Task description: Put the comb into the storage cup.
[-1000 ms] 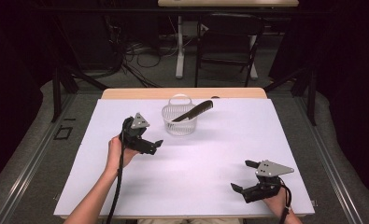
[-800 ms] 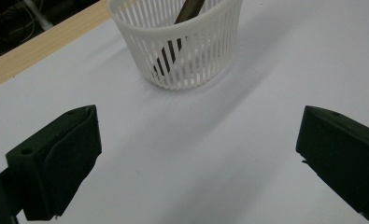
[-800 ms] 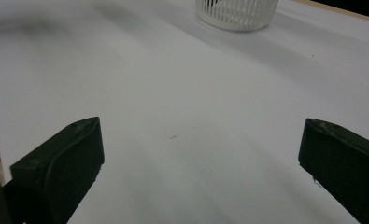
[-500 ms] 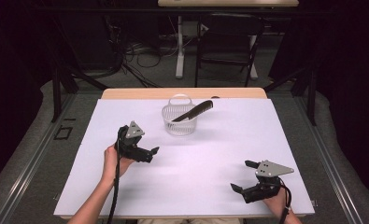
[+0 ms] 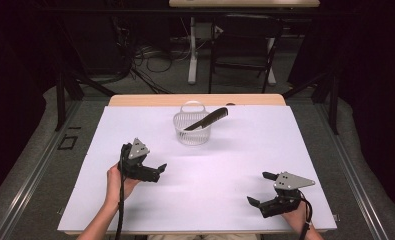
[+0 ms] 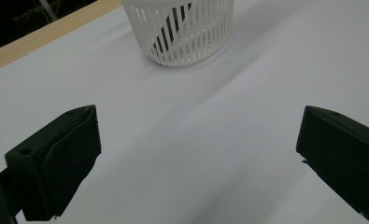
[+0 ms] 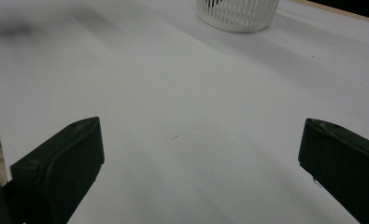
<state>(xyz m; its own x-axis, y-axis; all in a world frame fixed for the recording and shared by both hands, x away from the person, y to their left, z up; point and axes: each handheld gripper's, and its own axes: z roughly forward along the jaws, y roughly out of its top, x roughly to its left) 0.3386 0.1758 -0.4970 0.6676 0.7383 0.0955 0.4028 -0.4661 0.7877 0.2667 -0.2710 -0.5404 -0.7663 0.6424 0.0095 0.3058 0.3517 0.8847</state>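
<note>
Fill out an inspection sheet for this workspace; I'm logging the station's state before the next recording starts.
Surface: white sheet over a wooden table, bare apart from one basket.
Job's things: white slatted basket near the far edge, upright; a black comb leans inside it, one end sticking out over the rim.
Clutter: nothing seen on the sheet.
Grippers: left gripper jaws apart, holding nothing; right gripper jaws apart, holding nothing, near the front right corner.
Cables: a black cable trails from the left gripper; loose cables lie on the floor beyond the table.
Surroundings: dark room, desk legs behind.
</note>
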